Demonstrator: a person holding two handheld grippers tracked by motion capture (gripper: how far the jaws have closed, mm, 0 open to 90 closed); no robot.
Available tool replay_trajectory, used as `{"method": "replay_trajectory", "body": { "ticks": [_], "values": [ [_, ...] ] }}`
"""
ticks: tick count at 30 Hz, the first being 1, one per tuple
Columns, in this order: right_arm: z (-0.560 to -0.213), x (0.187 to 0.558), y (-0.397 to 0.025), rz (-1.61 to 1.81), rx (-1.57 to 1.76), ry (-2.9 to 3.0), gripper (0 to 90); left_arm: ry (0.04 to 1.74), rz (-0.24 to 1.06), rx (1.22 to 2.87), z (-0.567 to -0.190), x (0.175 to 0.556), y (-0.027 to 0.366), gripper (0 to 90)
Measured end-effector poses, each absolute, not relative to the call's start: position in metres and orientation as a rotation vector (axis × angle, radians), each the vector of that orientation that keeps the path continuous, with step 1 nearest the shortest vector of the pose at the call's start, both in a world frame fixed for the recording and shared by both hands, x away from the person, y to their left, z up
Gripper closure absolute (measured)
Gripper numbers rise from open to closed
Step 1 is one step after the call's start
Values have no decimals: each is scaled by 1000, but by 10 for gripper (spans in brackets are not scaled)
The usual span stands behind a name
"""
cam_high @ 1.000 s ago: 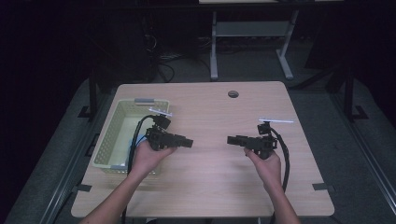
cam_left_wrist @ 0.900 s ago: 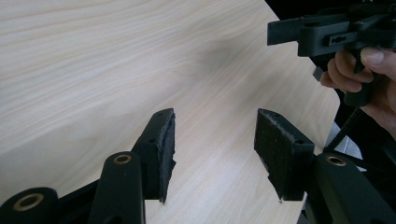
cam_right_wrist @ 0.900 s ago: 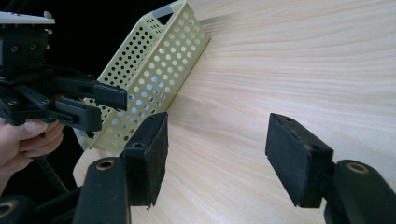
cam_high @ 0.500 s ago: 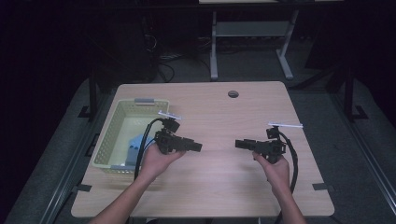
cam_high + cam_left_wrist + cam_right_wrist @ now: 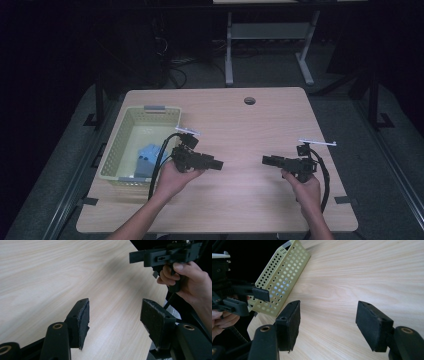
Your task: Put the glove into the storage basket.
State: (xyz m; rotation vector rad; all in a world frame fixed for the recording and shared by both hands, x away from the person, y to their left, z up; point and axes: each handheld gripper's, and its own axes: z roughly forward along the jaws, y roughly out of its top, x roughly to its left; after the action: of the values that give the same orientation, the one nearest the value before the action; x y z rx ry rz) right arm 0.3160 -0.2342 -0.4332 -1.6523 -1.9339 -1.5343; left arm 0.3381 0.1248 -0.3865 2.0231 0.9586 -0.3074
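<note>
Left gripper (image 5: 220, 164): held in the person's left hand (image 5: 175, 176) over the front-left part of the table (image 5: 250, 210), just to the right of the basket; its jaws point toward the right gripper.
Left gripper jaws: spread wide with nothing between them. The left gripper view (image 5: 113, 315) makes this plain, with bare wood showing in the gap; in the high view the jaws are too small to judge.
Right gripper (image 5: 266, 160): held in the right hand (image 5: 302, 187) over the front-right part of the table, pointing left, well apart from the left gripper.
Right gripper jaws: spread wide, empty, clear in the right gripper view (image 5: 328, 320).
Basket (image 5: 116, 150): pale yellow-green, perforated, on the left edge of the table. The right gripper view shows its holed side wall (image 5: 279, 280) from the outside but not its inside.
Blue object (image 5: 147, 159): lies inside the basket, toward its near right corner, seen from the high view; its kind cannot be told.
Cross views: the left gripper view shows the other gripper (image 5: 140, 257) with fingers (image 5: 170, 277) wrapped round its handle; the right gripper view shows the left gripper (image 5: 260, 298) beside the basket.
Table hole (image 5: 249, 100): a round opening near the far edge.
</note>
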Motion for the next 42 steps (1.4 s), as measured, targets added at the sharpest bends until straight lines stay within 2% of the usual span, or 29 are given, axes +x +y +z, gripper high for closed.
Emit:
{"method": "replay_trajectory", "body": {
  "ticks": [22, 42],
  "values": [
    [-451, 295, -268, -1537, -1708, -1901, 345, 905, -344, 2032, -411, 319, 97, 359],
    [-461, 276, -279, -1546, -1727, -1897, 327, 864, -370, 2024, -435, 294, 96, 314]
  ]
}}
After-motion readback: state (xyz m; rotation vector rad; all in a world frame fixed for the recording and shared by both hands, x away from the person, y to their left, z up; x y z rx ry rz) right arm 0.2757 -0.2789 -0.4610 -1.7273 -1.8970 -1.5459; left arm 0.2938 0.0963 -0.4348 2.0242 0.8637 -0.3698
